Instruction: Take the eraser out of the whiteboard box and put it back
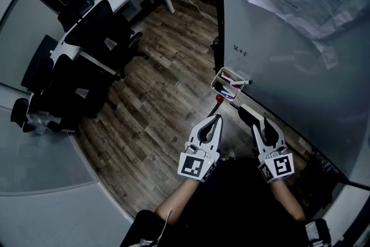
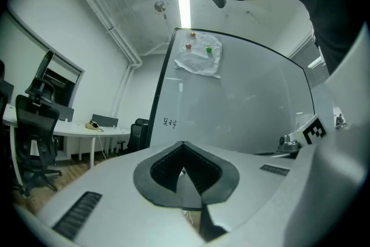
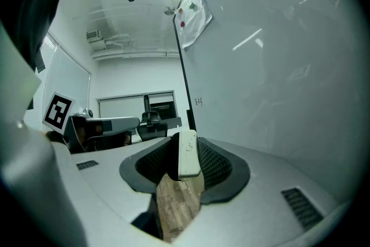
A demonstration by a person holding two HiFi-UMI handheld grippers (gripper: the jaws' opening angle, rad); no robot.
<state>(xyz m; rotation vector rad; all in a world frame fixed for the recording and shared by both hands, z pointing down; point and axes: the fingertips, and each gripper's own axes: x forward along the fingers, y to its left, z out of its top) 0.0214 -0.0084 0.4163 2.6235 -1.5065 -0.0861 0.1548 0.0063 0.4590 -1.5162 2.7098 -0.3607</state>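
The right gripper is clamping the eraser between wide-set jaws. The eraser is standing on edge, with its long axis lying along the jaws and pointing toward 11 o'clock in the head view. It is sitting outside the whiteboard box, near it at 5 o'clock. Both grippers are pointing roughly level, side by side. The left gripper is holding its jaws together, empty.

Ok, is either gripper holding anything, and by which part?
The right gripper clamps the eraser by its sides, between the pads; the left gripper holds nothing.
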